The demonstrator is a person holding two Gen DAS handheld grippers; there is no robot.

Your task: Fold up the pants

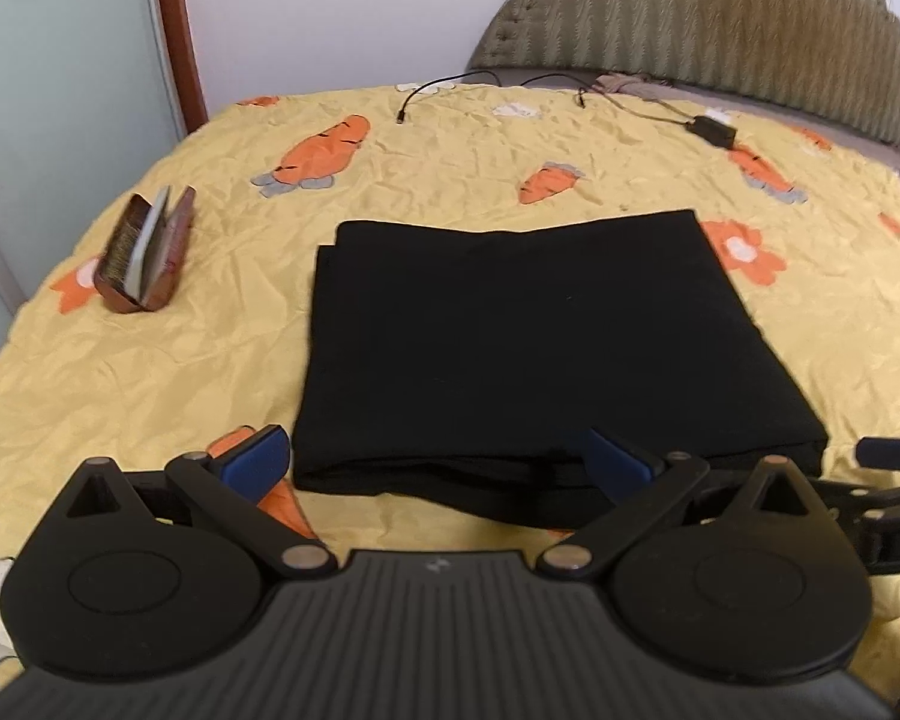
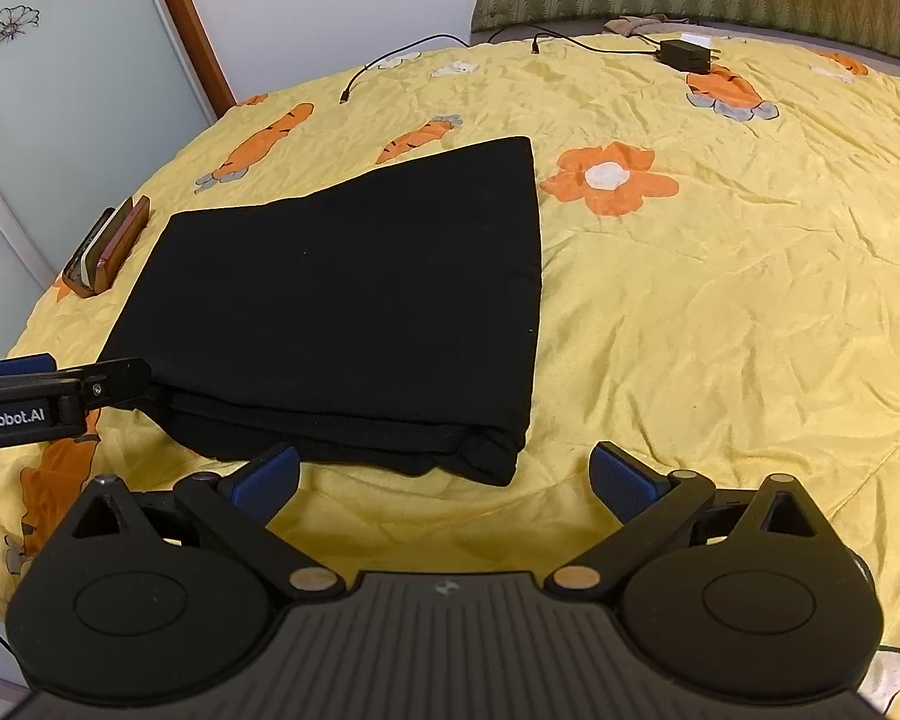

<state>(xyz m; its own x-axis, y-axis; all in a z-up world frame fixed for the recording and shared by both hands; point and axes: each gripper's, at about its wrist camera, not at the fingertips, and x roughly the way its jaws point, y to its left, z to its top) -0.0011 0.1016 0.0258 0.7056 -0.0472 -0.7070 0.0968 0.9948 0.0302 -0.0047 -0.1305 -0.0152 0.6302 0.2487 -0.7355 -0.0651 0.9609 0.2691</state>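
The black pants (image 1: 510, 348) lie folded into a flat, layered rectangle on the yellow bedspread (image 1: 150, 372), also seen as the same black pants (image 2: 354, 300) in the right wrist view. My left gripper (image 1: 438, 462) is open at the near folded edge, its blue fingertips (image 1: 258, 456) straddling that edge with nothing pinched. My right gripper (image 2: 444, 474) is open just short of the pants' near right corner, over bare bedspread (image 2: 720, 330). The left gripper's side (image 2: 60, 390) shows at the pants' near left corner. The right gripper's tip (image 1: 894, 453) shows at the right edge.
A brown case holding a phone (image 1: 147, 252) stands left of the pants, seen again as the case (image 2: 105, 252). A black charger with cables (image 1: 714, 129) lies near the padded green headboard (image 1: 750, 30). A frosted sliding door (image 1: 60, 90) borders the bed's left edge.
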